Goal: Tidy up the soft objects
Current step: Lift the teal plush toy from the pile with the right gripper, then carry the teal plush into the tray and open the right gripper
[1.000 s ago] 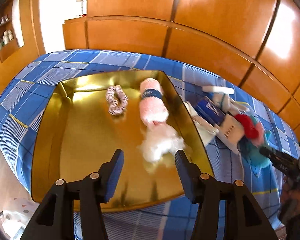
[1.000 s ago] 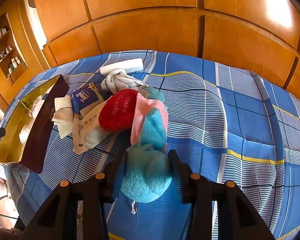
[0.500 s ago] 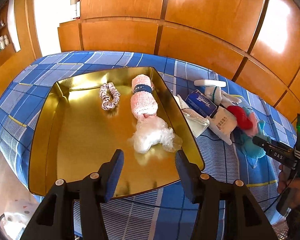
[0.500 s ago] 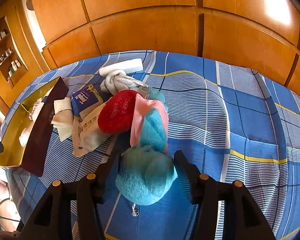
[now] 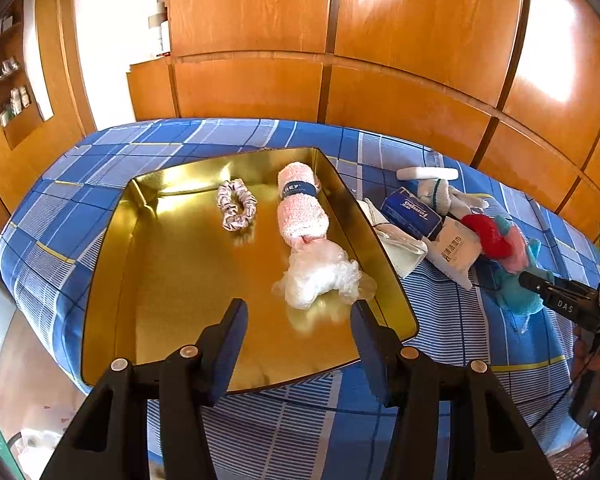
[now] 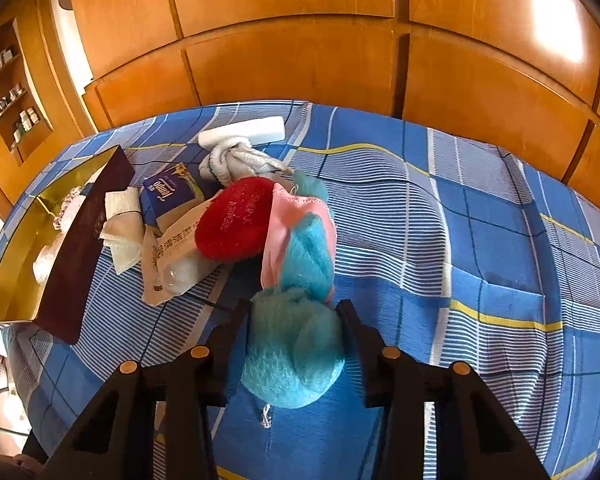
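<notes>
A gold tray (image 5: pixel 112 276) lies on the blue plaid bed and holds a pink scrunchie (image 5: pixel 237 211), a rolled pink towel (image 5: pixel 302 210) and a white fluffy bundle (image 5: pixel 320 278). My left gripper (image 5: pixel 298 312) is open and empty above the tray's near edge. My right gripper (image 6: pixel 294 316) has its fingers on both sides of a turquoise fuzzy soft toy (image 6: pixel 294 352), pressing it. A red plush heart (image 6: pixel 236 224) and a pink-and-turquoise cloth (image 6: pixel 300 236) lie just beyond it. The toy also shows in the left wrist view (image 5: pixel 514 292).
Beside the tray (image 6: pixel 16 264) lie a folded white cloth (image 6: pixel 122 228), a blue tissue pack (image 6: pixel 172 196), a wet-wipe packet (image 6: pixel 176 256), knotted white socks (image 6: pixel 236 162) and a white block (image 6: pixel 244 132). Wooden wardrobe panels stand behind the bed. The bed's right half is bare plaid sheet (image 6: pixel 480 248).
My left gripper has pulled back and up from the tray, still open. My right gripper opened slightly around the turquoise toy, then closed in on it again.
</notes>
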Motion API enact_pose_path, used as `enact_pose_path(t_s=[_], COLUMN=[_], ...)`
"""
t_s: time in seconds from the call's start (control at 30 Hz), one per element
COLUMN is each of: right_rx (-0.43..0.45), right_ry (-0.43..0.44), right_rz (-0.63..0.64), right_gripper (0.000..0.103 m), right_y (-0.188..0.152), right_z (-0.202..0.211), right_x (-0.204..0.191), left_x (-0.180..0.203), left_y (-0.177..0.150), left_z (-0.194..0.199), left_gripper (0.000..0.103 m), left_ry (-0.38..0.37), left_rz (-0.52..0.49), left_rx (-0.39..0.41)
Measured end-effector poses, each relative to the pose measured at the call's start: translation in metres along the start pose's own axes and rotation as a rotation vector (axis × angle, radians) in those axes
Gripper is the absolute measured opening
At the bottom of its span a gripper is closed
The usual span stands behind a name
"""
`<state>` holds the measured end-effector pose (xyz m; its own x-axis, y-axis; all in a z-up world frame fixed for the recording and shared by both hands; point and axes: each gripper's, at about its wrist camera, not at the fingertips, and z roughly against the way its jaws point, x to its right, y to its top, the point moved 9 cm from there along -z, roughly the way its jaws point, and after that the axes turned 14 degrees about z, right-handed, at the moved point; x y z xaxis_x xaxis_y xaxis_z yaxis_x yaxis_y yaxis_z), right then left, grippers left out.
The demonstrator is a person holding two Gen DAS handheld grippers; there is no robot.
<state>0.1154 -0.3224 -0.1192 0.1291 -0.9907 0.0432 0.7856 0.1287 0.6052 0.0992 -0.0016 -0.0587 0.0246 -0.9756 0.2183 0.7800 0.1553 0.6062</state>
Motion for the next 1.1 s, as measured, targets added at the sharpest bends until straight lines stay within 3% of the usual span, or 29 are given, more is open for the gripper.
enact_pose_path(t_s=[0.37, 0.67, 0.83, 1.1], right_rx=[0.021, 0.111, 0.167, 0.165], right_ry=[-0.052, 0.074, 0.174, 0.397], right_rz=[-0.131, -0.25, -0.209, 0.042], right_gripper=[0.04, 0.04, 0.04, 0.04], right_y=[-0.004, 0.01, 0.04, 0.109], right_z=[0.012, 0.032, 0.049, 0.047], right_x=[0.034, 0.037, 0.001, -0.134], left_x=[-0.009, -0.024, -0.039, -0.083], left_y=[0.001, 0.003, 0.003, 0.013], left_z=[0.006, 0.007, 0.004, 0.01], left_gripper=[0.054, 0.054, 0.054, 0.054], left_ry=[0.012, 0.028, 0.039, 0.079], left_rz=[0.008, 0.027, 0.063, 0.163], left_rx=[0.022, 0.028, 0.024, 0.057])
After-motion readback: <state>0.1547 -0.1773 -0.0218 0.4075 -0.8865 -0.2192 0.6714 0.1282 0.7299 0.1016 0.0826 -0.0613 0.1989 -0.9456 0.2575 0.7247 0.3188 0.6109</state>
